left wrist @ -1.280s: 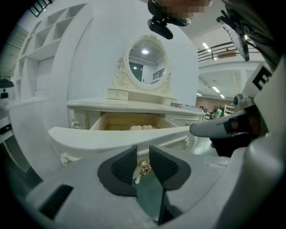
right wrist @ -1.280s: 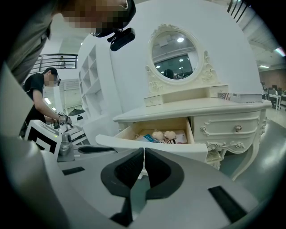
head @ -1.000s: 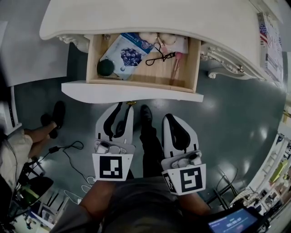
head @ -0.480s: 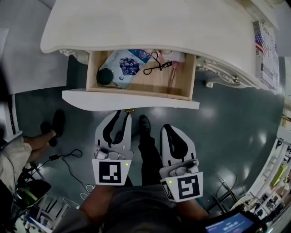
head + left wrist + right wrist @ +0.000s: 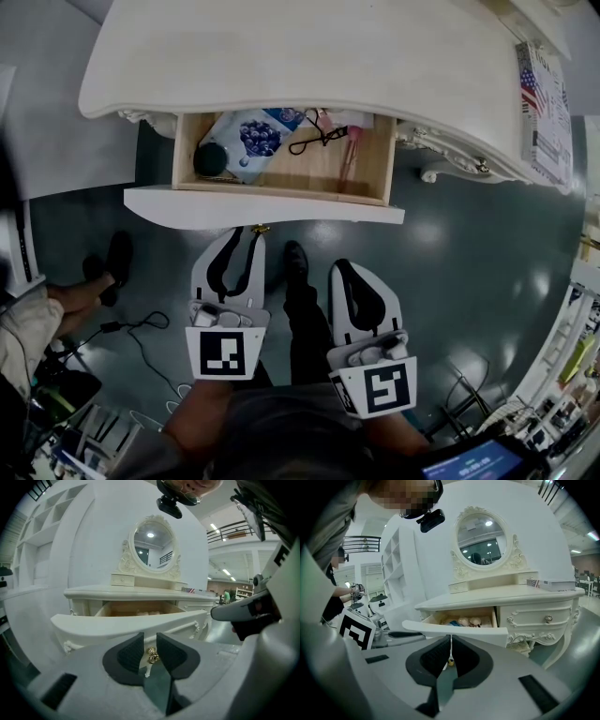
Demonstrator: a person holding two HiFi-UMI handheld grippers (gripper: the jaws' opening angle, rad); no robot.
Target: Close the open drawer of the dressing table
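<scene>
- Head view: the drawer [image 5: 262,204] stands open under the front edge of the dressing table [image 5: 309,56].
- Drawer contents: a blueberry-printed packet [image 5: 246,141] towards the left side, a dark round item [image 5: 208,159] in the left front corner, and an eyelash curler [image 5: 314,141] near the back edge.
- Left gripper [image 5: 246,234]: at the drawer front, fingers slightly apart. The gold knob [image 5: 152,655] shows in the gap; contact cannot be told.
- Right gripper [image 5: 343,265]: short of the drawer front, fingers drawn together, holding nothing.

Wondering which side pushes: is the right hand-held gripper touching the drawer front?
Apart. The head view shows a strip of floor between the right hand-held gripper and the drawer front.
</scene>
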